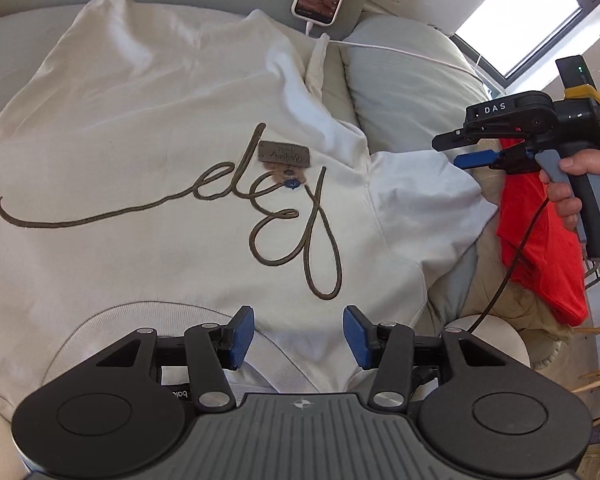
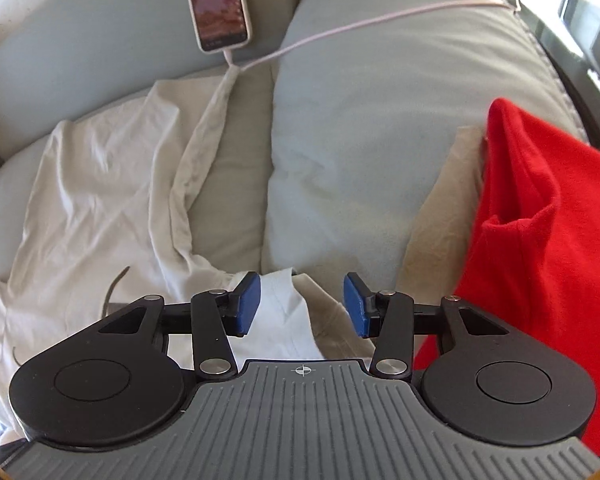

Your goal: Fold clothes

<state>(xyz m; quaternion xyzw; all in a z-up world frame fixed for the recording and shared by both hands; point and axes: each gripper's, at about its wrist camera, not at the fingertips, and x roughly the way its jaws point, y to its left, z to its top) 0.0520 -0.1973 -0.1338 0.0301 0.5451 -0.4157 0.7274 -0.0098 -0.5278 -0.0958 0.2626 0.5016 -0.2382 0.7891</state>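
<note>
Spread flat across the pale cushions, a cream T-shirt (image 1: pixel 148 128), soft and creased, ribbed collar just beyond the left gripper (image 1: pixel 299 338), hem toward the sofa back, long axis running along the gripper's line, looping olive script stitched across the chest. Left gripper released, blue ridged pads apart over the collar; right gripper (image 2: pixel 302 306) likewise unclenched, poised over a sleeve. Around: red garment (image 2: pixel 540 216) heaped at right, grey-blue pillow (image 2: pixel 360 128), charging phone (image 2: pixel 219 4) propped behind.
</note>
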